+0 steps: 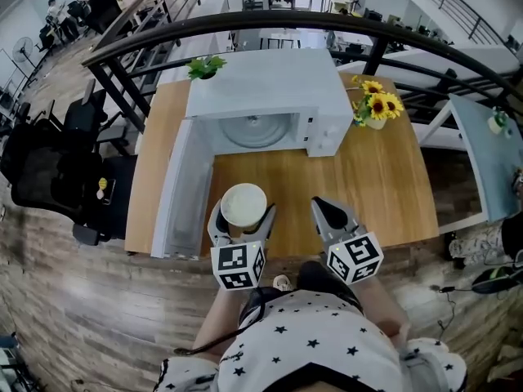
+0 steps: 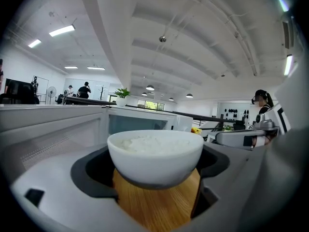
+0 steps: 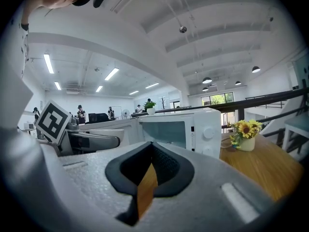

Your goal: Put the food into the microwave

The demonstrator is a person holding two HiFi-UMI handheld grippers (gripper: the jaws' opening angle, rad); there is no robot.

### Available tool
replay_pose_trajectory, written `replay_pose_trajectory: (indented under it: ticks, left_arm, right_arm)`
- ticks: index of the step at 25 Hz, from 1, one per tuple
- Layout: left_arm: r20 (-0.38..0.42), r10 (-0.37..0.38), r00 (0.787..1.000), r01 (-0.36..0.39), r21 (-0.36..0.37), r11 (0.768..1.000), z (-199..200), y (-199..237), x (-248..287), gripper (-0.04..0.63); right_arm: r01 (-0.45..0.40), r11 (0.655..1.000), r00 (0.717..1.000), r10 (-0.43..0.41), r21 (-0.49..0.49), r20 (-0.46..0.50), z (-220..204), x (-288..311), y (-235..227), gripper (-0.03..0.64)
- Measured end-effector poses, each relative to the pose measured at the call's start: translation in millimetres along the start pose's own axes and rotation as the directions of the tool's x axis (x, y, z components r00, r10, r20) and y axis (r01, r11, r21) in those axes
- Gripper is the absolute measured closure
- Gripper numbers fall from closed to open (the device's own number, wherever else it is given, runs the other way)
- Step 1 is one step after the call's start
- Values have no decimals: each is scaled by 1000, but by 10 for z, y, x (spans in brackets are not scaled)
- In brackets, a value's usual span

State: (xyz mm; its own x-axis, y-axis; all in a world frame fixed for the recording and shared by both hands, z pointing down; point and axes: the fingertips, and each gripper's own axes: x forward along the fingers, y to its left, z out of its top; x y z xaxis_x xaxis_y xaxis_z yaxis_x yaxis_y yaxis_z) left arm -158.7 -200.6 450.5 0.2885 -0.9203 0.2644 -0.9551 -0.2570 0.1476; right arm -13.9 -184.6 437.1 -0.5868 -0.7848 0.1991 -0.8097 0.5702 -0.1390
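Left tongs (image 1: 243, 216) clamp the rice bowl (image 2: 154, 154) — right tongs (image 1: 329, 206) closed, empty

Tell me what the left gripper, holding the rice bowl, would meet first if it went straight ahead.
Probably the open microwave. The left gripper with its bowl points into the cavity, and the door is swung aside. Depth is unclear, so its height over the sill cannot be judged.

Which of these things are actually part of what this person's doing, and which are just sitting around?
Part of the job: bowl of rice, held by the left gripper; microwave, its door open.

Just lying about: sunflowers in a vase; potted plant; black office chair.
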Motion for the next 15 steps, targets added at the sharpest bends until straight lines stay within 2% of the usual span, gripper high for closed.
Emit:
replay_pose_trajectory:
  ticks: [5,15]
  left_arm:
    - [4,2,1000,-2,-9,1000,7,39,196,109]
    - [17,32,999,-32,-3,999,135,121,738,109]
  right_arm:
    - [5,1000,999,-5,-4,-32,-58,15,-53,611]
    - [-51,998,998,50,-22,-41,7,366,-298,611]
